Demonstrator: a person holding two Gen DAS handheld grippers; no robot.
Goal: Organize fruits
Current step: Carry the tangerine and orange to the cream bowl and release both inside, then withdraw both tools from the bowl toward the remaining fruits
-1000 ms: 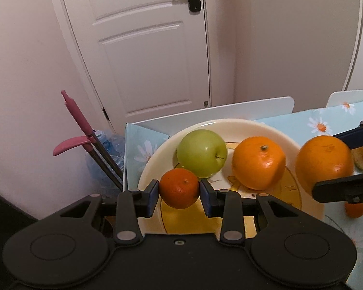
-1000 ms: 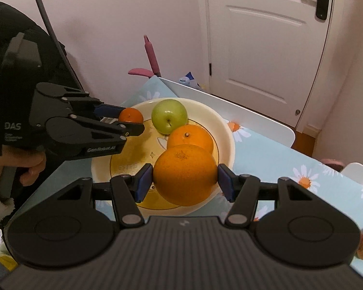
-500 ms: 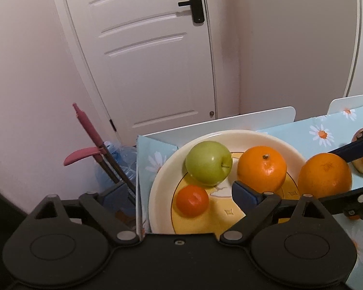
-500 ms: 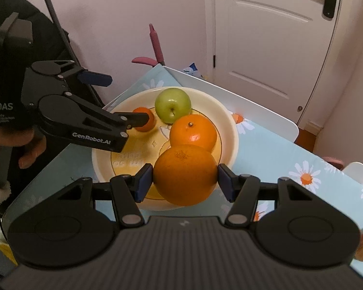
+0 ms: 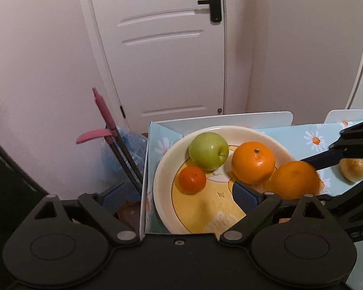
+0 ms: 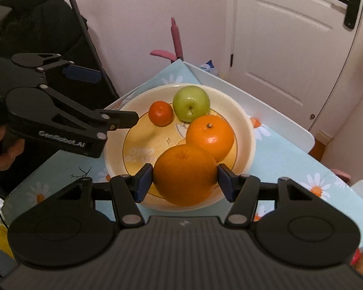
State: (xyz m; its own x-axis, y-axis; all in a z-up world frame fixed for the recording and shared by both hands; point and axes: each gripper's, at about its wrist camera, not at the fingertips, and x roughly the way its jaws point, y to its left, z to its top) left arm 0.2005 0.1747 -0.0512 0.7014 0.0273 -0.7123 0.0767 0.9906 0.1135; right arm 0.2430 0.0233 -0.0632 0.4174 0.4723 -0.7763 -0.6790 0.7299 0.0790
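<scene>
A cream and yellow plate (image 5: 162,181) (image 6: 244,118) holds a green apple (image 5: 208,151) (image 6: 191,102), a small tangerine (image 5: 192,180) (image 6: 161,112) and an orange (image 5: 253,162) (image 6: 210,137). My left gripper (image 5: 179,195) (image 6: 101,96) is open wide and empty, drawn back at the plate's left edge. My right gripper (image 6: 184,179) is shut on a large orange (image 6: 184,174) (image 5: 294,180) and holds it over the plate's near rim, beside the other orange.
The plate sits at the corner of a table with a blue daisy cloth (image 6: 285,159). A pear-like fruit (image 5: 355,170) lies on the cloth to the right. White chair backs (image 5: 230,120), a pink-handled mop (image 5: 104,111) and a door (image 5: 169,48) stand beyond.
My left gripper opened, let the tangerine go onto the plate, and drew back to the left. My right gripper carried the large orange further over the plate.
</scene>
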